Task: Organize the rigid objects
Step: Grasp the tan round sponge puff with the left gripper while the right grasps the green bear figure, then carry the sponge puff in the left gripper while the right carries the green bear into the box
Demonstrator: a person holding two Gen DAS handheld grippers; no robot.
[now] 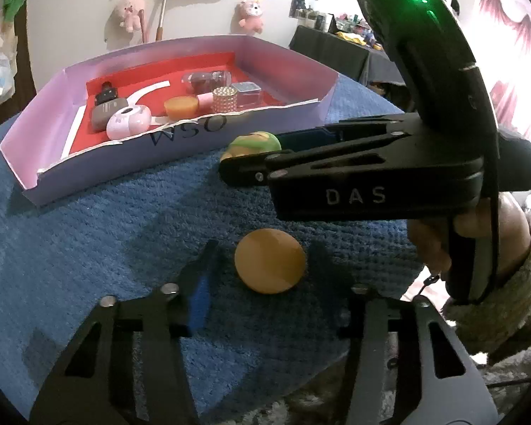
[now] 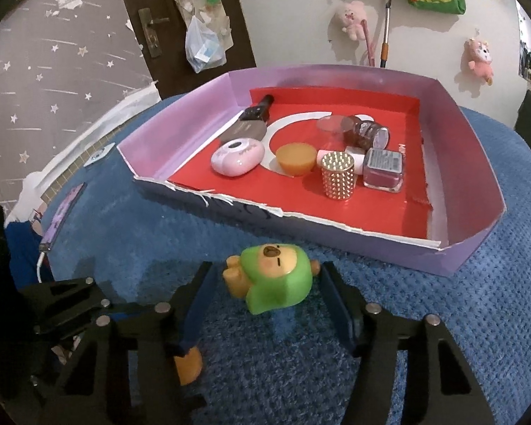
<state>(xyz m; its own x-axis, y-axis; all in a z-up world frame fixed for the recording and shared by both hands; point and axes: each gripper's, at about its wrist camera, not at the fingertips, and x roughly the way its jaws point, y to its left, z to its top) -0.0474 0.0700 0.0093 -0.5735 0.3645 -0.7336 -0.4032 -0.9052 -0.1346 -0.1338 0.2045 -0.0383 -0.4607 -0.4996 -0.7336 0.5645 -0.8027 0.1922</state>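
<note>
The left gripper (image 1: 265, 276) has its fingers spread around the orange disc (image 1: 269, 260), not touching. The right gripper (image 2: 265, 283) has spread fingers beside the bear toy (image 2: 272, 279).

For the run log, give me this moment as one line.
left gripper: jaws open, orange disc between | right gripper: jaws open, green-hooded bear toy between | both items on blue mat

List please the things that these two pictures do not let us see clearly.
- Left wrist view: the bear toy is half hidden behind the right gripper.
- Right wrist view: the orange disc is mostly covered by a finger.
- Both views: the lettering on the box front is partly hidden or in shadow.
</note>
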